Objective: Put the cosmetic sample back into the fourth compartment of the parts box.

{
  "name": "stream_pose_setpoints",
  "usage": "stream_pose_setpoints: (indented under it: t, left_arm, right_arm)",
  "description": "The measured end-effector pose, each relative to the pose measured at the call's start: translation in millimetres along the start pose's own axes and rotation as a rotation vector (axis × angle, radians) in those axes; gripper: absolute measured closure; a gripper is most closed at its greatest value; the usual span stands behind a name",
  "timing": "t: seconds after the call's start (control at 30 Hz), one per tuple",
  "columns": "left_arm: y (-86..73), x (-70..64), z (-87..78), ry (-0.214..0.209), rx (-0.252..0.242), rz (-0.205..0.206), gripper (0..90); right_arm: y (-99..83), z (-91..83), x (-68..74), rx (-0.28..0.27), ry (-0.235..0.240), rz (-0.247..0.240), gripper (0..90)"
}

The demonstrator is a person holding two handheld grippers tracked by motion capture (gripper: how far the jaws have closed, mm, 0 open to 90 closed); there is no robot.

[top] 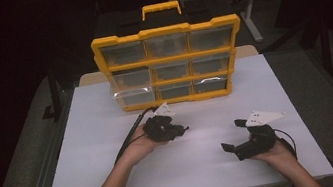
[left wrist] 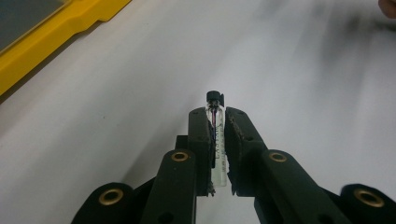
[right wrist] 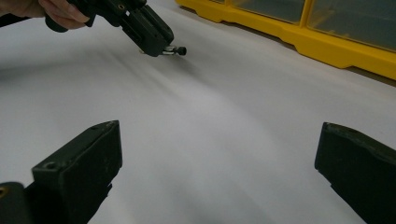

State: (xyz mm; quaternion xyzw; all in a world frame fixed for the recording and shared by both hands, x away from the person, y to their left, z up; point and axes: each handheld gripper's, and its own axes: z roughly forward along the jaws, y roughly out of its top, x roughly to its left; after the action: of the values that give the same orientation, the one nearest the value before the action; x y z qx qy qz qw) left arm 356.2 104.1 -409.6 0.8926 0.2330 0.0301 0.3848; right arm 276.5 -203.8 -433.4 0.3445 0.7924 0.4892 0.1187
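Near the middle of the white surface (top: 112, 147), left hand-held gripper (left wrist: 217, 122) pinched a tiny black-capped glass vial (left wrist: 217, 140), right hand-held gripper (top: 234, 136) sat spread wide at right, yellow drawer organizer (top: 170, 65) stood at far side

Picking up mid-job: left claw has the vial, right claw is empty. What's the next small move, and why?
Probably bring the left claw toward the yellow organizer: the small vial is clamped firmly between its jaws, the drawers look shut, and the open right claw is free to pull one out.
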Motion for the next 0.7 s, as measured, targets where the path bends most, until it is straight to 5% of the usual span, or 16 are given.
stream_pose_setpoints:
  t: [0.7]
  left_arm:
    - [-3.2, 9.4, -37.6, 0.006, -0.008, 0.001, 81.0]
  right_arm:
    - [0.0, 0.3, -0.2, 0.001, 0.002, 0.000, 0.3]
